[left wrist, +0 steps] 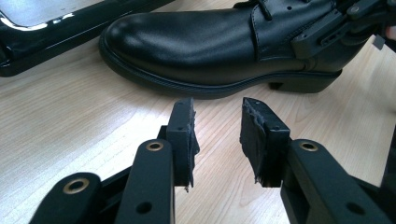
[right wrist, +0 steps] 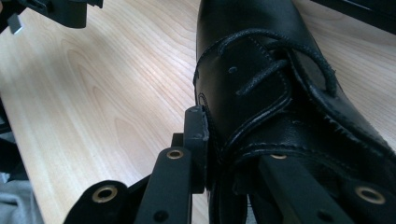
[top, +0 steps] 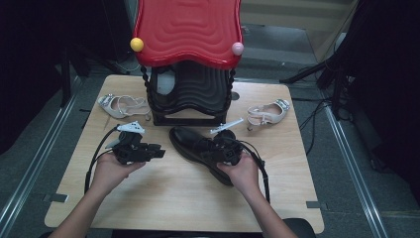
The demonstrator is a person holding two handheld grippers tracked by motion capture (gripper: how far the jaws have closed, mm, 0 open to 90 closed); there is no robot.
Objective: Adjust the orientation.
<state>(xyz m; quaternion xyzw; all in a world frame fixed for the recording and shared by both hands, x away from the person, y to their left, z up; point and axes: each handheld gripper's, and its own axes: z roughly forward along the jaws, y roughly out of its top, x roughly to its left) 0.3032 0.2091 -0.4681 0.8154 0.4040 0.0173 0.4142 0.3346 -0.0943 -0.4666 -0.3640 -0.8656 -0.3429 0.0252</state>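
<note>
A person's right gripper (top: 224, 150) is clamped on the collar of a black lace-up shoe (top: 195, 145) lying on the wooden table (top: 163, 198) just in front of a red-roofed shoe rack (top: 187, 59) — one jaw pressed against the outer leather, the other tucked inside the opening. The left gripper (left wrist: 217, 135) sits just to the shoe's left with jaws partly apart and nothing between them, its tips aimed at the toe. The carrying step looks underway — next likely calls for lifting the shoe toward the rack's shelf without letting the heavy toe swing down.
</note>
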